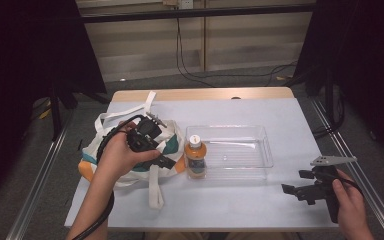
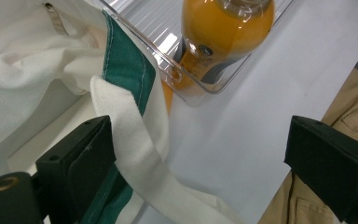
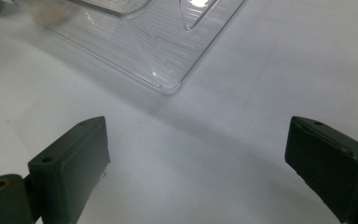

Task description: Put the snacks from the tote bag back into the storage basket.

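At the left of the table lies a white tote bag (image 1: 130,150) with a teal panel, and the left gripper (image 1: 152,150) hovers over it, jaws spread wide; one white strap (image 2: 135,154) rests against the inner face of its left jaw. Just past the jaws, an orange juice bottle (image 1: 196,157) stands in the near left corner of a clear tray (image 1: 240,145). Farther right, the right gripper (image 1: 300,192) is held low over the bare white table (image 3: 205,154), jaws wide apart, the tray's corner ahead of them.
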`<state>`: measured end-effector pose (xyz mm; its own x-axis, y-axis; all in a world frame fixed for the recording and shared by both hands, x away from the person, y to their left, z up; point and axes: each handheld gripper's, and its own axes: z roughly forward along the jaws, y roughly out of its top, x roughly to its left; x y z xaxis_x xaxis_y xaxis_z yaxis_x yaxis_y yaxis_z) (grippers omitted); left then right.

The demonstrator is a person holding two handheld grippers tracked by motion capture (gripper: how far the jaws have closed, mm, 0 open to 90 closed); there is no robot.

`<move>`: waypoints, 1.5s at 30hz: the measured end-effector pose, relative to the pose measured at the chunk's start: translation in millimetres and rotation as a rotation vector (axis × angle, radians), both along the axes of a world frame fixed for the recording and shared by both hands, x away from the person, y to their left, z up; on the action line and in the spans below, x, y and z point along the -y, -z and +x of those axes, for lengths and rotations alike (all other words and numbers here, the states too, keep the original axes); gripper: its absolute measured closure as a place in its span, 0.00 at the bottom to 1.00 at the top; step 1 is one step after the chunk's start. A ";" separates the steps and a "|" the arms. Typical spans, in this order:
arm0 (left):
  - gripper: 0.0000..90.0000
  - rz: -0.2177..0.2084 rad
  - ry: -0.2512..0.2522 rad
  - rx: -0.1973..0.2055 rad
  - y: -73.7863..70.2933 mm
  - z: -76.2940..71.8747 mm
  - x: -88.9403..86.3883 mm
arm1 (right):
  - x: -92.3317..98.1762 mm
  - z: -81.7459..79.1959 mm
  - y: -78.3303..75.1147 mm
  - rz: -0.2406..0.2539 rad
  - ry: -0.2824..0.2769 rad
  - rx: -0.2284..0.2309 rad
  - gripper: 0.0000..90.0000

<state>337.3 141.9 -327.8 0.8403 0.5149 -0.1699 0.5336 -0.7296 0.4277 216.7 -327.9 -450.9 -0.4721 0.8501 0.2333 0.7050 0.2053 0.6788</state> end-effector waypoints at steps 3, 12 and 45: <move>0.09 0.002 -0.009 -0.004 1.3 -1.0 -3.8 | 0.4 0.2 0.0 0.000 0.002 -0.002 0.07; 0.09 0.005 -0.002 -0.017 7.3 -2.5 -10.9 | -0.1 1.1 -0.1 0.000 -0.003 0.001 0.07; 0.09 -0.034 -0.058 -0.020 29.7 -15.0 -32.4 | -1.5 1.7 0.1 -0.005 -0.004 -0.002 0.07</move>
<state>322.3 174.2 -357.5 0.8054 0.5563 -0.2044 0.5832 -0.6823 0.4408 218.4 -326.4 -451.1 -0.4754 0.8492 0.2297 0.7054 0.2120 0.6764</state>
